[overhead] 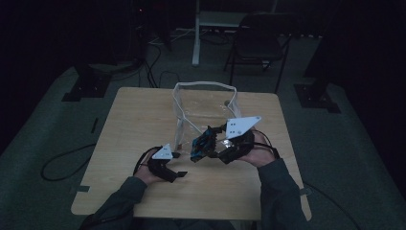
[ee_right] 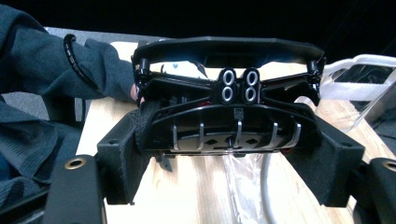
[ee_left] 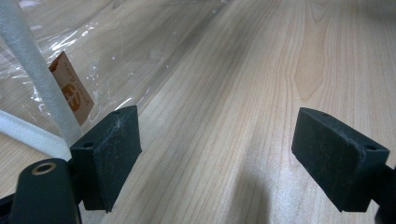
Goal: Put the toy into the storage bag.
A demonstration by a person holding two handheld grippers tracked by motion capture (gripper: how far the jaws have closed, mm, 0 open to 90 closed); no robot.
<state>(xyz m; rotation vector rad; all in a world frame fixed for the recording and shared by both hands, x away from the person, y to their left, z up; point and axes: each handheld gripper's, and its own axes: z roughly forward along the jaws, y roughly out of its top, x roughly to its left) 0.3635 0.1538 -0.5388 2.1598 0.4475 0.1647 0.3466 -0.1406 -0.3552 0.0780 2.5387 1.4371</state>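
Wooden table [overhead: 143, 124], toy car [ee_right: 229, 116] gripped

1. My left gripper [overhead: 178, 165] sits low over the table at my near left, jaws spread wide with nothing between them.
2. My right gripper [overhead: 209, 143] is raised at centre right, jaws pressed against both sides of what they hold.
3. Both forearms reach in, sleeves dark.

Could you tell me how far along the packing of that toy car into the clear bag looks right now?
Done: the right gripper is clamped on the toy car. In hand: it holds the car above the table beside the clear bag. Left: the car is not yet inside; the left gripper is open near the bag's edge.
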